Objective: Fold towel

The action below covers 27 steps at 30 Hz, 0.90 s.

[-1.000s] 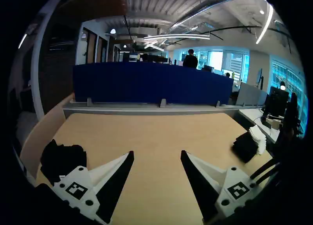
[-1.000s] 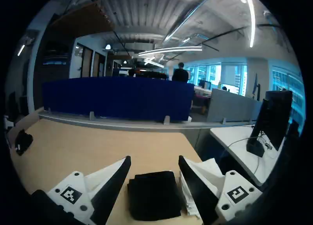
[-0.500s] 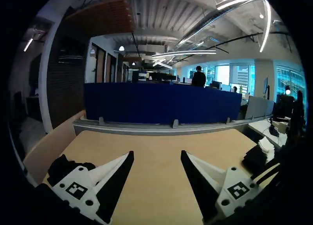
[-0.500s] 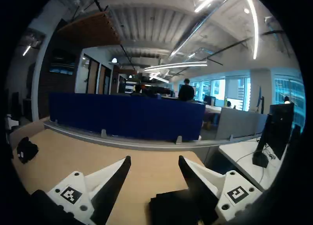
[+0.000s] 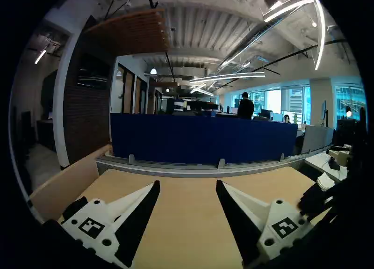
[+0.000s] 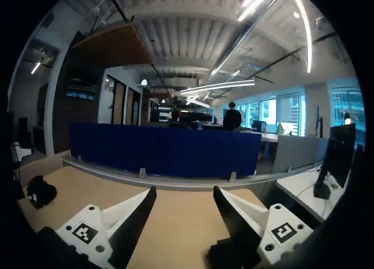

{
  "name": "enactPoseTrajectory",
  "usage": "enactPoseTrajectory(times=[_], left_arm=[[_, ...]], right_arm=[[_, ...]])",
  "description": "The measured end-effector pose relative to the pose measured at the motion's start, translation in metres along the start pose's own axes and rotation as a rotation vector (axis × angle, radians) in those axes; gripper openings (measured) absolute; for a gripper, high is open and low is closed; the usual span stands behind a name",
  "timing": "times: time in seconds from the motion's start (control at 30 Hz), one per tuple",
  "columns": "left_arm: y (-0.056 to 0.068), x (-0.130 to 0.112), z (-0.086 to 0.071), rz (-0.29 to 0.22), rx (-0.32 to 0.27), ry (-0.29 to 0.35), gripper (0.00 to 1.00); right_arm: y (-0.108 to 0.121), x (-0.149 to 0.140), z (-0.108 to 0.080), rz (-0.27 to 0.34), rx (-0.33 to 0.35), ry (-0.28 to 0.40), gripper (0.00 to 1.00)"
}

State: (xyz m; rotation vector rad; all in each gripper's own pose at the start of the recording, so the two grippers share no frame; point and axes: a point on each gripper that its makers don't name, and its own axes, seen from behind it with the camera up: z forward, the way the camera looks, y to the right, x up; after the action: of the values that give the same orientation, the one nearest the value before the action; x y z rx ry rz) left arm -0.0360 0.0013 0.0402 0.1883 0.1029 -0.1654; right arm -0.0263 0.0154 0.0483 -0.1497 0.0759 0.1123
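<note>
Left tongs point(image 5: 187, 183) and right tongs point(image 6: 184, 188) hang open and empty over the table point(image 6: 187, 222); a black towel point(image 6: 223, 250) lies by its right edge, a dark bundle point(image 6: 41, 192) by its left.

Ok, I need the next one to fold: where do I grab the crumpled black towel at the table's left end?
Probably its raised top bunch, coming down from above: the black towel sits in a loose heap on the table, no flat edge showing.
</note>
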Motion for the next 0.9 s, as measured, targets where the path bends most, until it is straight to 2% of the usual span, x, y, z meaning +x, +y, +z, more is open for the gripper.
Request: enactPoseTrajectory(times=[0.27,0.57,0.9], left_arm=[[-0.01,0.005,0.007,-0.005,0.019,0.032,0.88],[-0.012,0.001,0.013,0.017,0.027,0.059,0.88],[-0.017,-0.024,0.018,0.038,0.044,0.073,0.88]], right_arm=[[-0.021,0.002,-0.001,0.02,0.012,0.005,0.94],[-0.037,0.003,-0.003,0.015,0.007,-0.001,0.94],[-0.054,-0.006,-0.01,0.003,0.023,-0.008,0.94]])
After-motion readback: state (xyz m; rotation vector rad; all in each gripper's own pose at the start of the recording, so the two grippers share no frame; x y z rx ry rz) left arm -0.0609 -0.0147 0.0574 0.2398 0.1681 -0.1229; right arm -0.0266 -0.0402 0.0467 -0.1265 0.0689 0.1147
